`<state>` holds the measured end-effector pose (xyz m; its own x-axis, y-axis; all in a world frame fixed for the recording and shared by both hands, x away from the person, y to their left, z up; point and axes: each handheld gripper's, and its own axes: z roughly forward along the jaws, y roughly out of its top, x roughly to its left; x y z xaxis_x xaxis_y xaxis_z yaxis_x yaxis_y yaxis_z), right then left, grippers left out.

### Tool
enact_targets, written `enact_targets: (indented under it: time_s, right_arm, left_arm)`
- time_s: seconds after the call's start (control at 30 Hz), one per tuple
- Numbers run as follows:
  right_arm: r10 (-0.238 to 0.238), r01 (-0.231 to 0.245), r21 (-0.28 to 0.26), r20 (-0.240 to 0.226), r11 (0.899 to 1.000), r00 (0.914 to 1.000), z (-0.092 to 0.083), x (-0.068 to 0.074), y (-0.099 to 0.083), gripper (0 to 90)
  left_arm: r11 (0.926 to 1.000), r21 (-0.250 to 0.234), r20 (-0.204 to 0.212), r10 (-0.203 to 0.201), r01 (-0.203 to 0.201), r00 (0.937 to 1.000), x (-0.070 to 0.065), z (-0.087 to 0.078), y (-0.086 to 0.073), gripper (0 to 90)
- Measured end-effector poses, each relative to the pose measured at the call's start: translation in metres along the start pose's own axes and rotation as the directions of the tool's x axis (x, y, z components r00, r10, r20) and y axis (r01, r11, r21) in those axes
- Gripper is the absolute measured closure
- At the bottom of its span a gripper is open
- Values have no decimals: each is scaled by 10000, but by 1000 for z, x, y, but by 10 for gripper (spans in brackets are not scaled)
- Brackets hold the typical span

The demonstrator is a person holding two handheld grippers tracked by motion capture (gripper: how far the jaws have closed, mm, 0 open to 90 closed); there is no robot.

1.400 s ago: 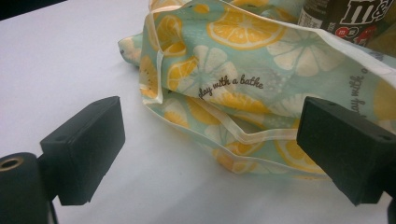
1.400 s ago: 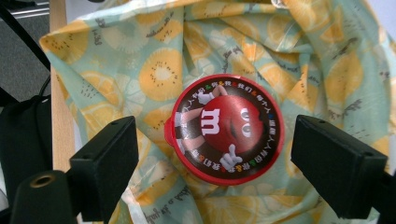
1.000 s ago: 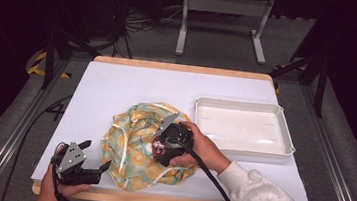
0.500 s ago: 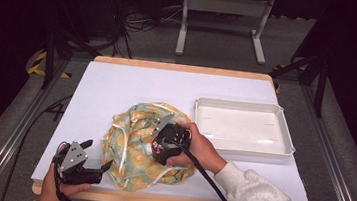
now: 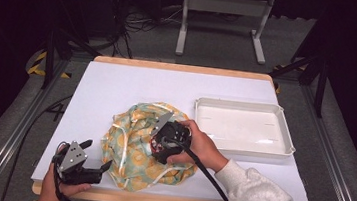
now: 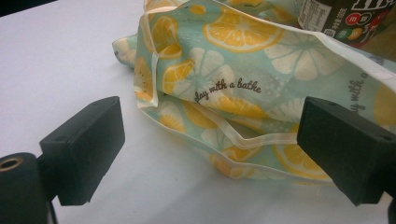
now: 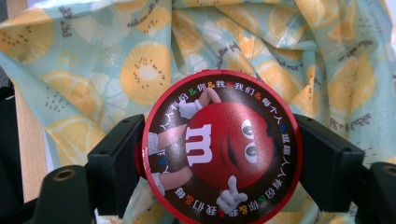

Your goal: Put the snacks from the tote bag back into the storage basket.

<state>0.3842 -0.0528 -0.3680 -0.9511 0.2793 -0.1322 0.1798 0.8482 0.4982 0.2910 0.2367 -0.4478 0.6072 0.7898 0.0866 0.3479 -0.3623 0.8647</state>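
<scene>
Gripping a red-lidded candy tub (image 7: 222,148), the right hand-held gripper (image 7: 219,163).

Soft printed cloth bag (image 5: 136,146), glossy candy tube lid (image 7: 222,147), smooth white plastic tray (image 5: 283,136), matt white tabletop (image 5: 133,85).

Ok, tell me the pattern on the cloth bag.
The cloth bag is pale teal with yellow-orange citrus slices, cream trim and small script lettering; the left gripper view shows it best.

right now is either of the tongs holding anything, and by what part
The right tongs hold an M&M's candy container, clamped across its round sides just under the red-rimmed lid. The left tongs are open and hold nothing, near the edge of the lemon-print bag.
</scene>
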Motion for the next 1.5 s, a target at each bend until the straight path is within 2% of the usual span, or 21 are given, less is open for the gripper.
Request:
enact_targets:
  time_s: [0.1, 0.23, 0.5, 0.9, 1.0, 1.13, 1.27, 1.4, 1.5]
  right_arm:
    - [6, -6, -9, -57, 10000, 10000, -2, -1, 0, 238]
    - [-291, 291, -5, -20, 9996, 9996, -6, -2, 2, 238]
    - [-571, 571, 2, -114, 9984, 9983, -18, -3, 10, 238]
    - [-723, 725, 173, -123, 9972, 9973, -31, -9, 12, 238]
    - [-670, 671, 142, -99, 9976, 9977, -37, -10, 13, 238]
    - [-921, 921, 111, 23, 9957, 9957, -45, -12, 12, 238]
    - [-851, 850, 195, 37, 9962, 9964, -49, -13, 10, 238]
    - [-1035, 1032, 389, 65, 9939, 9946, -57, -17, 7, 238]
    - [-979, 976, 297, 83, 9948, 9952, -65, -20, 6, 238]
  left_arm:
    - [10000, -2, -15, 2, -2, 10000, 0, 0, 0, 83]
    - [10000, 21, -64, -24, 24, 10000, 0, 0, 0, 83]
    - [9999, 103, -57, 26, -25, 10000, -1, 1, 1, 83]
    - [10000, 81, -4, 53, -52, 10000, 0, 1, 0, 83]
    - [9999, 89, 6, 64, -64, 10000, 0, 2, 0, 83]
    - [9999, 88, -34, 89, -89, 10000, -1, 2, 0, 83]
    - [9999, 97, -8, 106, -106, 9999, -1, 2, 1, 83]
    - [9999, 102, 1, 88, -88, 10000, -1, 1, 1, 83]
    - [9999, 130, 17, 85, -85, 10000, -2, 3, 1, 83]
